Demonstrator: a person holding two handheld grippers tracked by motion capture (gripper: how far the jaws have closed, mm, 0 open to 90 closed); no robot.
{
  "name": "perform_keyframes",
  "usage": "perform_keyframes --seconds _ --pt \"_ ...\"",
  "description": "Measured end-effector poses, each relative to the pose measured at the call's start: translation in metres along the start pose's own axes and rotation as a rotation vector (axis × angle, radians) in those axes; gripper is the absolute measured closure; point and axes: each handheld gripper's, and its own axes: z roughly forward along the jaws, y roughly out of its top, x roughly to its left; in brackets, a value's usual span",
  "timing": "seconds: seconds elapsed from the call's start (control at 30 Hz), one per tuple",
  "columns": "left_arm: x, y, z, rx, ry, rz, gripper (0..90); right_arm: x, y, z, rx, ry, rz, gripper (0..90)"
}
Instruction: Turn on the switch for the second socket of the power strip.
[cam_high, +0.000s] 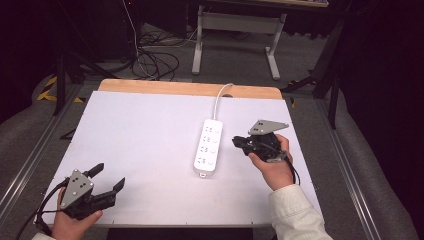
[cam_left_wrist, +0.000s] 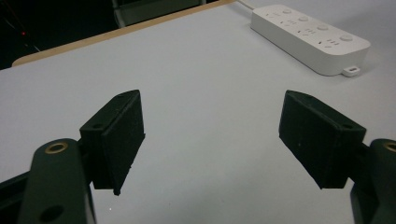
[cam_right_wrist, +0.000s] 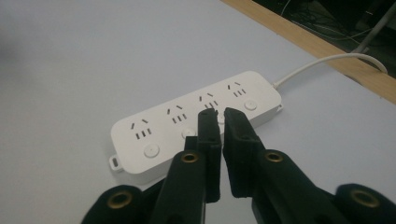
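- My right tool (cam_high: 239, 142) hangs just right of the white power strip (cam_high: 208, 146), its tip pointing left toward it, my hand (cam_high: 272, 167) wrapped around its body.
- Its two black jaws are pressed together with nothing between them; in the right gripper view (cam_right_wrist: 219, 116) their tips sit in front of the strip's middle sockets, and I cannot tell whether they touch it.
- The power strip lies flat on the white worktop (cam_high: 145, 135), a little right of centre, long axis running near to far, with four socket groups and a round button beside each.
- Its white cord (cam_high: 219, 97) leaves the far end and runs over the worktop's wooden far edge (cam_high: 165, 87).
- A small tab sticks out from the strip's near end (cam_left_wrist: 351, 71).
- My left tool (cam_high: 107, 177) rests at the near left corner of the worktop, well apart from the strip, jaws spread wide and empty over bare white surface (cam_left_wrist: 210, 135).
- No containers stand on the worktop.
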Motion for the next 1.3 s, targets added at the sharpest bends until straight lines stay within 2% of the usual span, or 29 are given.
perform_keyframes --seconds 0.23,0.53,0.8,1.07,1.3 --pt "0.001 -0.001 0.000 -0.001 0.004 -0.004 22.8 -0.010 0.004 0.021 -0.007 0.009 0.023 90.0" --pt "0.000 -0.001 0.000 0.000 -0.001 -0.005 22.8 -0.017 0.004 0.048 0.009 0.023 0.050 90.0" --pt "0.001 -0.001 0.001 0.002 0.000 -0.008 22.8 -0.018 0.003 0.066 0.020 0.026 0.029 90.0" --pt "0.001 0.000 0.002 0.004 -0.004 -0.005 22.8 -0.019 0.000 0.081 0.031 0.029 0.031 90.0" --pt "0.001 0.000 0.002 0.002 -0.002 -0.003 22.8 -0.018 -0.001 0.096 0.052 0.010 0.029 90.0"
